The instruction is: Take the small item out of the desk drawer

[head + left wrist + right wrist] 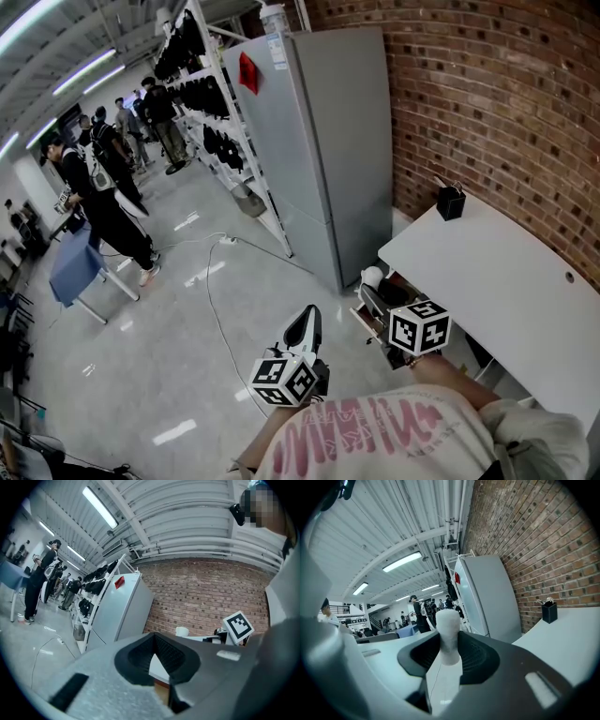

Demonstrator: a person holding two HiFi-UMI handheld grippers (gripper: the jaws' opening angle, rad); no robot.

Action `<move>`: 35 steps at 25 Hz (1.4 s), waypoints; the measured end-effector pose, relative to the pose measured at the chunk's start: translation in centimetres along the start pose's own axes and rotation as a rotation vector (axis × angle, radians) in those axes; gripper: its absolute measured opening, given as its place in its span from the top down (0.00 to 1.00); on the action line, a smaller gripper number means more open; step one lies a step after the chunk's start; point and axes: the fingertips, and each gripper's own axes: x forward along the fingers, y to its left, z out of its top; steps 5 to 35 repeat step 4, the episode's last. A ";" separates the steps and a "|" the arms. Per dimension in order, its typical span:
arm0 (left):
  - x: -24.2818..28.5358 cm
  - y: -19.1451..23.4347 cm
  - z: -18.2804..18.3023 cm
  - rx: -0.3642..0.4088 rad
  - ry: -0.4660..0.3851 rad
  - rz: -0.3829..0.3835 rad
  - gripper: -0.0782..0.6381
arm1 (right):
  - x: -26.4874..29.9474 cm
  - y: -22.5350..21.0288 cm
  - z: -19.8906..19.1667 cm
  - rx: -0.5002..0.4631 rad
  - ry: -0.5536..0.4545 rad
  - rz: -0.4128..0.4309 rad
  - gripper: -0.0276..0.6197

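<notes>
Between right tongs (pixel 448 649) (half-open) sits clamped white item (pixel 447 627).

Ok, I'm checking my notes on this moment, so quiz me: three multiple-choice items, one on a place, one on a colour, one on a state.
1. Where does the black holder stand?
A. On a chair.
B. On the white desk by the brick wall.
C. On a windowsill.

2. What colour is the small item between the jaws of the right gripper?
A. Red.
B. Black.
C. White.

3. How is the desk drawer?
A. Pulled open.
B. Pushed shut.
C. Taken right out of the desk.

Answers: B, as the head view shows it on the desktop's far corner near the bricks. C, as the right gripper view shows a white piece clamped between the pads. A, as the head view shows it sticking out at the desk's end.
</notes>
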 end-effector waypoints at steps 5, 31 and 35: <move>0.0 0.1 0.1 -0.003 0.002 0.001 0.88 | 0.0 -0.1 -0.1 0.000 0.007 -0.008 0.75; 0.0 0.1 0.1 -0.003 0.002 0.001 0.88 | 0.0 -0.1 -0.1 0.000 0.007 -0.008 0.75; 0.0 0.1 0.1 -0.003 0.002 0.001 0.88 | 0.0 -0.1 -0.1 0.000 0.007 -0.008 0.75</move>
